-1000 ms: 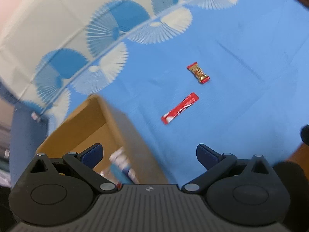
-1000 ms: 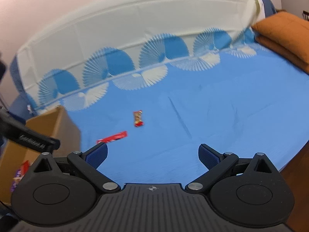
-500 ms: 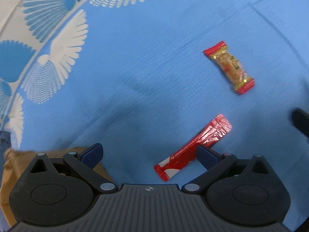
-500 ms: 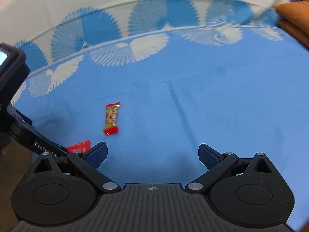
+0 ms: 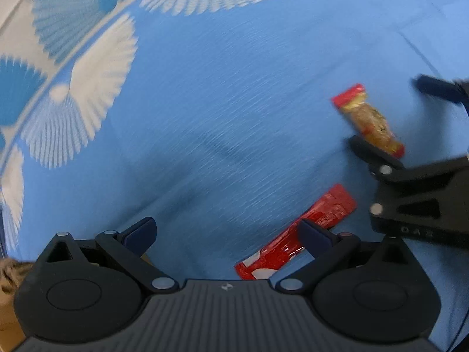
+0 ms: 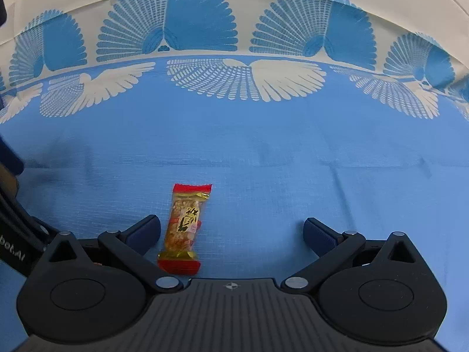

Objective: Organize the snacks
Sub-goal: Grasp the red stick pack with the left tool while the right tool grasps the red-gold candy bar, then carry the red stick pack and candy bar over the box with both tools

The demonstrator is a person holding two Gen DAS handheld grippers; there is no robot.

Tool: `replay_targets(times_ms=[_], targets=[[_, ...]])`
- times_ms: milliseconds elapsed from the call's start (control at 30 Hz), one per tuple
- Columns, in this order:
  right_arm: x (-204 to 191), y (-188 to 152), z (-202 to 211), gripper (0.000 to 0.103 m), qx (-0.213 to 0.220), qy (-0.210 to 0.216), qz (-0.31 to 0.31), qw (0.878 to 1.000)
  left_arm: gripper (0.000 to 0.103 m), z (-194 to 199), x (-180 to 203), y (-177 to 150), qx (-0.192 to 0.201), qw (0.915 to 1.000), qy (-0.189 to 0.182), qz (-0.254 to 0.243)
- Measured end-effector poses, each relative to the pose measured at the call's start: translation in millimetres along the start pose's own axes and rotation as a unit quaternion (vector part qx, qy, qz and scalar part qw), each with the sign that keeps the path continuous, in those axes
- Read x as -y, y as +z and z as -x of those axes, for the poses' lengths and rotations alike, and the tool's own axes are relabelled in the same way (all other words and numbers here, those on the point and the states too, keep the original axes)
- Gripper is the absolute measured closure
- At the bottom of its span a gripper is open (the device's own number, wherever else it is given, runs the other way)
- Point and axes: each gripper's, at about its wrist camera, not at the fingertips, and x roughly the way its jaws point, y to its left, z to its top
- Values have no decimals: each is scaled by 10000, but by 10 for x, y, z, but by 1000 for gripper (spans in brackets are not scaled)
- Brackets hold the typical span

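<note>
- The black left gripper with dark blue pads is seen with its fingers spread wide and nothing held between them.
- A long, flat red foil snack stick is seen lying diagonally on the cloth, partly hidden behind the left gripper's right fingertip.
- The black right gripper is likewise spread apart and empty, low over the cloth.
- A small clear-wrapped nut bar with red ends is seen lying flat just beside the right gripper's left fingertip, inside the gap.
- In the left wrist view the same nut bar is seen beyond the red stick, with the right gripper around it.
- Both snacks are laid on a blue cloth with white fan patterns.
</note>
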Motion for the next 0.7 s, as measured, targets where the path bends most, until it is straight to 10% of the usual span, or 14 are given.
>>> replay_targets(times_ms=[100,400,500,533,567,667,700], targets=[[45,-11,12,0,-4,36,58,10000,16,80,95,-10,37,9995,-252,-165],[69,-31,17,0,-12,51,44,10000,3,-29,304,-100,-219,9967,-581,-525],[49,-13,-18,0,55,85,99,9999,48,50,249,-70,-120,9930,-1144,-276],[40,-9,-18,6,72,106,122,9998,77,105,257,-70,-36,9932,-1140,-242],[34,-12,-3,26,116,173,152,9997,85,140,278,-70,28,9937,-1084,-283],[-26,-20,114,78,275,500,357,9977,86,184,263,-103,84,9945,-1038,-47],[-50,-30,152,80,276,446,398,9978,86,212,244,-126,75,9941,-1077,103]])
